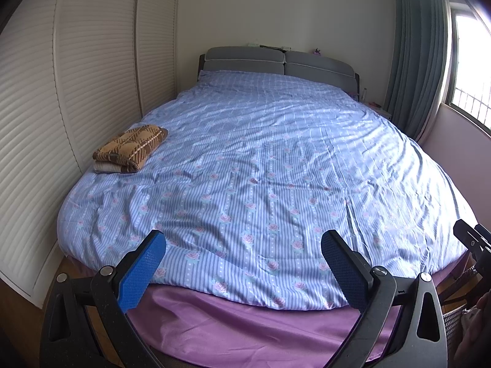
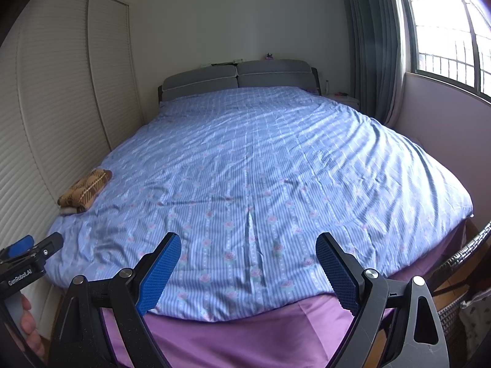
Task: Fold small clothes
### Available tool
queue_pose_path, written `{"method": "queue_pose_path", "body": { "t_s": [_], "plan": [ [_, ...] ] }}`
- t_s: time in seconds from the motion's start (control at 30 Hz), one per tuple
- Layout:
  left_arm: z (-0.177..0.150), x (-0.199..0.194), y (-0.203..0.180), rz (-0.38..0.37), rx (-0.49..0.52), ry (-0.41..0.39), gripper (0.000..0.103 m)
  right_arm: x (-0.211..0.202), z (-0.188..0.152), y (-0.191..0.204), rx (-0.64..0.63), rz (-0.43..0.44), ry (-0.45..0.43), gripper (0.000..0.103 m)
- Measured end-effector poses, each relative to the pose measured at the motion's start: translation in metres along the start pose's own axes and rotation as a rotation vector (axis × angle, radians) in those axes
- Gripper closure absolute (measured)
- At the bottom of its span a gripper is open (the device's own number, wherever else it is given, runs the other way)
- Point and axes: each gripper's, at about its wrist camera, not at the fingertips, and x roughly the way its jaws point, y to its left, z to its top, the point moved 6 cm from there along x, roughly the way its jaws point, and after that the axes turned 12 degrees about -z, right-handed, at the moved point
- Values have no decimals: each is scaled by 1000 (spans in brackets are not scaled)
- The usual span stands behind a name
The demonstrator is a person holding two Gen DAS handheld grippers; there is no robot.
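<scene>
**Both grippers empty at the foot of the bed, folded knit lying far left**

Nearest, at the bottom of the left wrist view, the left gripper (image 1: 244,245) with black arms and blue textured pads stands with its jaws wide apart and nothing between them; the right gripper (image 2: 248,247), of the same build, shows the same in its own view, jaws spread and empty; both point down over the near edge of the bed, side by side, above the purple satin sheet (image 1: 245,331); a person's fingers (image 2: 29,322) show at the lower left of the right wrist view. Beyond spreads the blue striped duvet with pink roses (image 1: 260,168), creased but flat. At the left of both frames, near the white slatted wardrobe doors (image 1: 36,122), lies the brown plaid knitted garment (image 1: 132,147), already folded into a thick soft stack, well apart from both grippers. It looks light, limp and not slippery; I judge a pinch at a corner or the folded edge best, since a middle grab would bunch it. Farthest, the grey padded headboard (image 1: 276,61) stands at top centre.
</scene>
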Motion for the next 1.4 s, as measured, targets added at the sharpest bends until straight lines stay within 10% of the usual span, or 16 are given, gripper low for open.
{"method": "queue_pose_path", "body": {
  "t_s": [1.4],
  "plan": [
    [-3, 7, 0, -5, 55, 15, 1, 1, -2, 1, 4, -3, 8, 13]
  ]
}}
